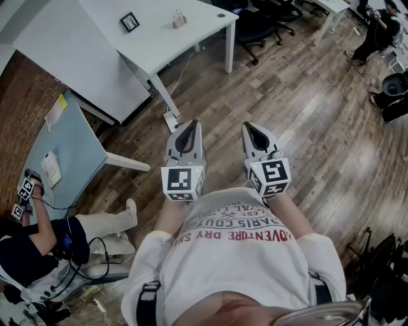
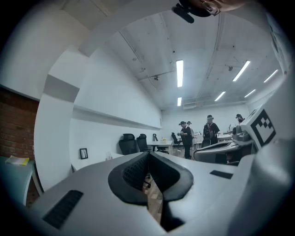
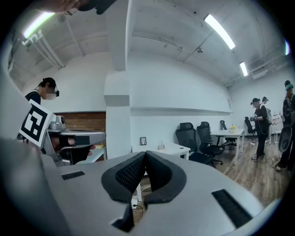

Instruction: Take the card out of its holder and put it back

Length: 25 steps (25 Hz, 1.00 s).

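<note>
Left tool (image 2: 148, 156) is held shut in front of the person's chest. Its ribbed pads are pressed together with nothing between them, and only wooden floor (image 1: 306, 108) is seen beneath it. Just beside it, the right tool (image 3: 145, 154) is likewise closed and empty, level with the left one. Neither is near any work surface.

No card or holder can be identified with certainty. On the white bench (image 1: 95, 38), well apart from both tools and ahead to the left, a small black-framed item (image 1: 129, 21) is seen. To its right, a small pale stand (image 1: 179, 19) is set near the bench's far corner. Either could be the holder. The stand is judged the likelier, but it is too small for that to be settled.

Several things could go wrong from here. If the wrong item is approached, the work would be begun on something else. If the bench is reached with the jaws closed as they are, the light stand could be nudged or toppled rather than grasped. A card pulled by one tool alone could drag its holder along unless the holder is steadied by the other.

Both items appear to be standing upright on the bench. Which way the card faces, and whether its long axis is set level or on end, cannot be made out.
</note>
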{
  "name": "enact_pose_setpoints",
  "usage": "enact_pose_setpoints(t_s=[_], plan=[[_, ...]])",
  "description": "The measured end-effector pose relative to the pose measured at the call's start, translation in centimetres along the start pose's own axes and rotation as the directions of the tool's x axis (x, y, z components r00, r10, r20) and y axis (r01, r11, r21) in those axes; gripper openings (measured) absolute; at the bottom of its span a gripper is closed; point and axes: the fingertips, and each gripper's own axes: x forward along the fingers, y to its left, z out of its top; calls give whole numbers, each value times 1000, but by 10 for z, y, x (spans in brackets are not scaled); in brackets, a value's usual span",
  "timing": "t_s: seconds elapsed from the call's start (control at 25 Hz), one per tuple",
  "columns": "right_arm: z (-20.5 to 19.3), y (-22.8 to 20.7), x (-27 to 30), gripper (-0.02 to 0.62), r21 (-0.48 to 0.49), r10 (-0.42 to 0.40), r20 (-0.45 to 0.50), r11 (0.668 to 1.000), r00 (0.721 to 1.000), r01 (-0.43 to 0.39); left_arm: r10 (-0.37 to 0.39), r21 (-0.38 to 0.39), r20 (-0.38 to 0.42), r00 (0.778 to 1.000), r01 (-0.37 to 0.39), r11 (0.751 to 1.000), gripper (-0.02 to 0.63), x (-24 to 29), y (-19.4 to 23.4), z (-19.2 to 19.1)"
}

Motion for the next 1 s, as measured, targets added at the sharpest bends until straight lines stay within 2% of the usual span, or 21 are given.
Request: enact_pose_setpoints(t_s=[0.2, 0.56, 0.64, 1.0], plan=[[0, 3, 14, 25, 3, 0, -8, 1000, 1000, 0, -32, -21, -16, 999, 31, 999, 28, 10, 6, -5], [-5, 0, 30, 25, 23, -14, -16, 1000, 1000, 15, -83, 13, -35, 996, 84, 996, 28, 26, 9, -12], [-6, -1, 34, 25, 43, -20, -8, 999, 1000, 20, -96, -1, -44, 994, 96, 995, 28, 28, 10, -15], [-33, -37, 75, 26, 111, -27, -61, 993, 998, 34, -79, -31, -106, 991, 76, 997, 28, 72, 27, -44]])
